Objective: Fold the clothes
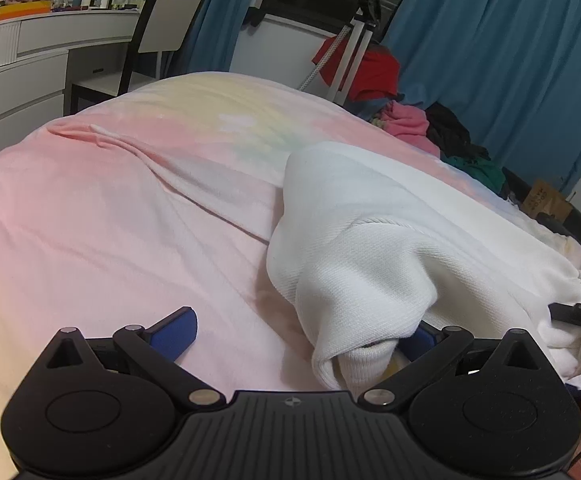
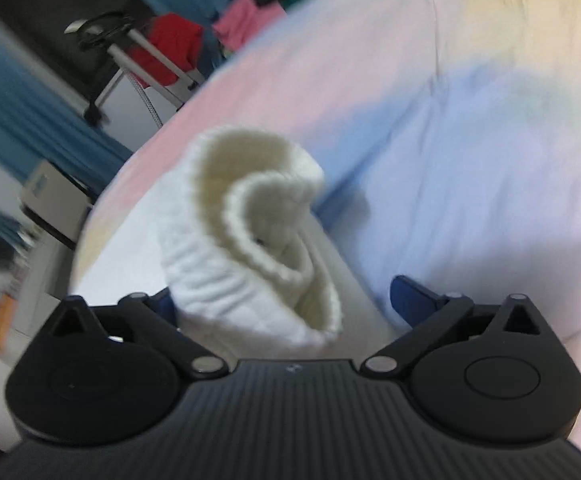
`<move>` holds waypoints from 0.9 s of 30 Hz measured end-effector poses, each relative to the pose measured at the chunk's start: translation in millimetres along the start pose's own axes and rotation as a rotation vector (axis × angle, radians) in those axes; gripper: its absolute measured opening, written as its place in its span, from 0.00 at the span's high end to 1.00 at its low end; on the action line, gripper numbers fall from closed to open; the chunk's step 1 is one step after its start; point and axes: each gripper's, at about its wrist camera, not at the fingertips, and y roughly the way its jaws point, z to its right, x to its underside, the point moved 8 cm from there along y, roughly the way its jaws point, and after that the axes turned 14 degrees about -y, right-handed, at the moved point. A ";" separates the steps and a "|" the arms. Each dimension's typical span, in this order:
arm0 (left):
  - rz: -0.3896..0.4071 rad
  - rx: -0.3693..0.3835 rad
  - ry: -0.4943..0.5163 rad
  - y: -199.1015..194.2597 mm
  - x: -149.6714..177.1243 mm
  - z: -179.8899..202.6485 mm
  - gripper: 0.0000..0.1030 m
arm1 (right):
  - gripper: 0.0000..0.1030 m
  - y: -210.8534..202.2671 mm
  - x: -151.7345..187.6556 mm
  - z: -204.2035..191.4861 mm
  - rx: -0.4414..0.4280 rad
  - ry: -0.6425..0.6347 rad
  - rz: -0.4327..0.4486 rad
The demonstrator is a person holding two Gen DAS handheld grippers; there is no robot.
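- Left gripper (image 1: 296, 334) sits right at the bottom of its view, fingers spread wide. One blue pad (image 1: 178, 330) is out in the open over the sheet; the other is mostly tucked behind a hanging fold of the white sweater (image 1: 370, 240).
- That sweater lies bunched on the pastel pink-and-yellow bedsheet (image 1: 110, 200), off to the right side of the bed.
- Right gripper (image 2: 290, 300) is also spread wide, with a ribbed cuff or hem of the sweater (image 2: 258, 240) curled up between its fingers. Picture is blurry, so I can't tell whether either pad touches the cloth.
- Background stuff: a pile of clothes (image 1: 410, 124) past the far edge of the bed, blue curtains (image 1: 510, 60), and a white dresser (image 1: 30, 60) with a chair (image 1: 162, 28).
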 end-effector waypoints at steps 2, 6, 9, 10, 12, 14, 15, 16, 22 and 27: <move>0.007 -0.002 0.008 0.0 -0.2 0.8 0.00 | 0.00 9.6 1.7 3.5 -0.068 0.066 -0.030; -0.002 -0.004 -0.017 1.8 -0.5 -3.1 0.00 | 0.03 7.7 -0.7 -8.1 -0.117 0.058 -0.041; -0.019 0.004 -0.040 4.3 -0.8 -6.1 0.00 | 0.29 -8.0 -2.3 -25.6 -0.090 -0.065 -0.001; -0.034 0.012 -0.042 4.4 -0.5 -6.0 0.00 | 0.34 -12.9 -2.3 -29.7 -0.077 -0.094 0.008; -0.072 0.035 -0.045 2.5 0.3 -5.5 0.01 | 0.39 -22.5 -4.0 -35.8 -0.054 -0.126 0.033; -0.126 0.083 -0.060 -3.8 0.2 -5.0 0.01 | 0.43 -31.3 -8.5 -39.9 -0.051 -0.132 0.069; -0.158 0.119 -0.076 -8.5 -0.4 -4.9 0.01 | 0.44 -35.6 -11.2 -41.6 -0.056 -0.131 0.089; -0.190 0.174 -0.099 -13.3 -2.6 -4.5 0.01 | 0.45 -39.5 -13.8 -43.2 -0.061 -0.130 0.108; -0.223 0.334 -0.240 -13.5 -27.5 -11.0 0.00 | 0.45 -42.0 -20.9 -44.3 -0.064 -0.134 0.122; -0.366 0.355 -0.413 47.3 -27.5 -16.5 0.00 | 0.45 -36.1 -23.0 -46.1 -0.050 -0.152 0.120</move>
